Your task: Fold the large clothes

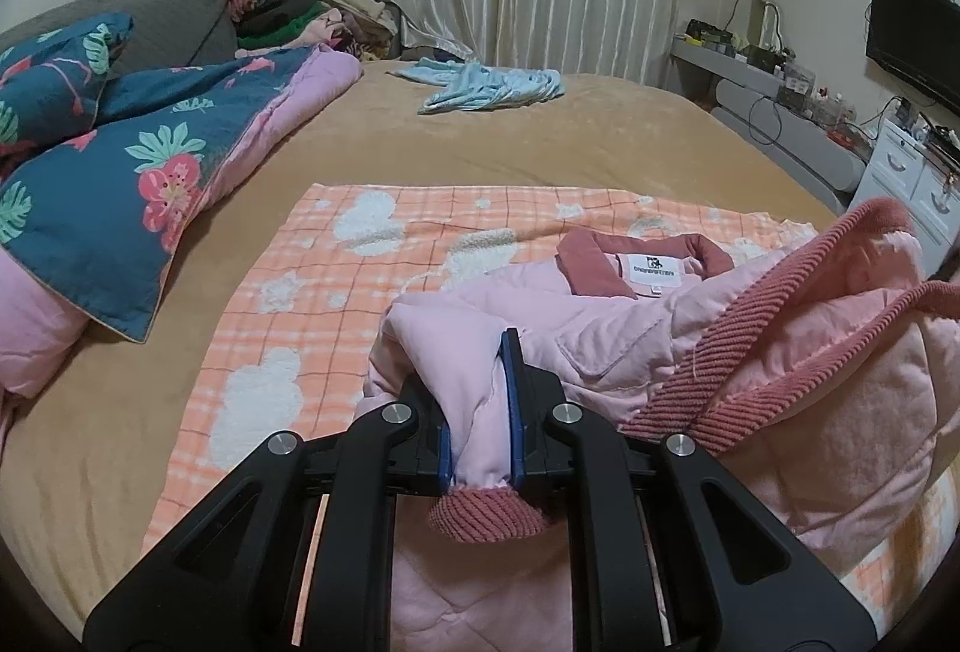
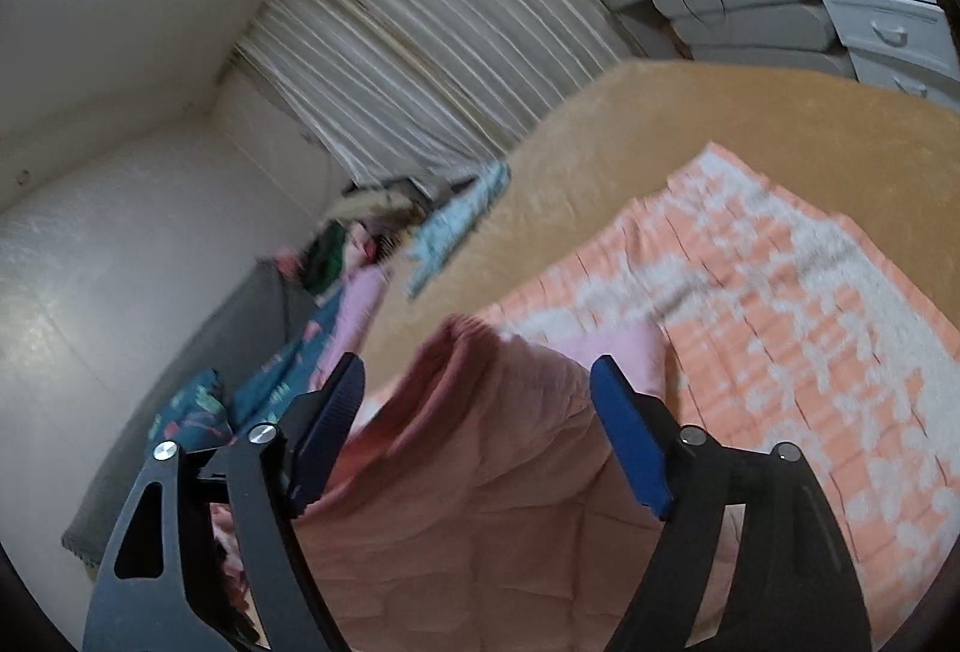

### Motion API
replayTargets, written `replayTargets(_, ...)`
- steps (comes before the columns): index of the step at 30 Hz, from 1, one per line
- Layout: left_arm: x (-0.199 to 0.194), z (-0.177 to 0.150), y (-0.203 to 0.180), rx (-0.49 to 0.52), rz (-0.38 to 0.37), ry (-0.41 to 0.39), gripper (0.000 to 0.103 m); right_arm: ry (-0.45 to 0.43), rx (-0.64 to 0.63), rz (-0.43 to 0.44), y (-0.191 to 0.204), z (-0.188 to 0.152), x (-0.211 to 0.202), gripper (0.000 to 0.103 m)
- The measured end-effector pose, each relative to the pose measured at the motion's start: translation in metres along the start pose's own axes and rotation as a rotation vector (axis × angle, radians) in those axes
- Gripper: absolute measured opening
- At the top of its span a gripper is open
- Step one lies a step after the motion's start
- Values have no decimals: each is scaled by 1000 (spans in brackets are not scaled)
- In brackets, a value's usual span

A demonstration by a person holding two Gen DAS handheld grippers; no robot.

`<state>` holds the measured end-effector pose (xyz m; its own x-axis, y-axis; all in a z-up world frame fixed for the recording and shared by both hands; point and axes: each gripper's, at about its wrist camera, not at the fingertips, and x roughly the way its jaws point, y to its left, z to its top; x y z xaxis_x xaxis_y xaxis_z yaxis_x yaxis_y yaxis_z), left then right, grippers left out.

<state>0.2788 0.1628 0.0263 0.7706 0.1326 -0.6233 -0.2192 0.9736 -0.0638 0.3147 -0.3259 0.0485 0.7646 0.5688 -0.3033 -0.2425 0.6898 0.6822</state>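
- The pink quilted jacket with dark-rose corduroy collar and cuffs (image 1: 648,328) lies on the orange-and-white checked blanket (image 1: 336,268), which is spread over the tan bed (image 1: 480,141). In my left view its collar with the white label sits at 1 o'clock from my left claw (image 1: 483,412), and its body fills the space from 12 to 3 o'clock.
- My left claw is clamped narrow on the jacket's sleeve just above the corduroy cuff (image 1: 489,517). The sleeve runs straight along my fingers, cuff end nearest me.
- My right claw (image 2: 477,430) stands wide. Pink quilted fabric (image 2: 480,472) lies between the blue pads (image 2: 630,448), but neither pad presses on it, so it holds nothing.
- In the right view, that fold runs from 6 o'clock up to 12 o'clock between the jaws, with bare blanket at 2 o'clock.
- I judge the right claw nearer to the loose part, with my left keeping the sleeve for the next fold.
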Motion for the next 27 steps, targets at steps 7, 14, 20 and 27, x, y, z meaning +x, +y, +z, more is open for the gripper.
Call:
replayTargets(7,8,2,0,-25,-3,-1,9,12,-59,-7,0,-6,1,90)
replayTargets(14,3,7,-3,-50,-60,-18,48,129,-143,-91,-2,-42,27,90)
replayTargets(20,-30,15,-17,26,-64,-136,84,194,-223,-162,1,-67,43,90)
replayTargets(27,-33,-4,11,8,1,-119,93,217,-408,-280,13,-89,47,92)
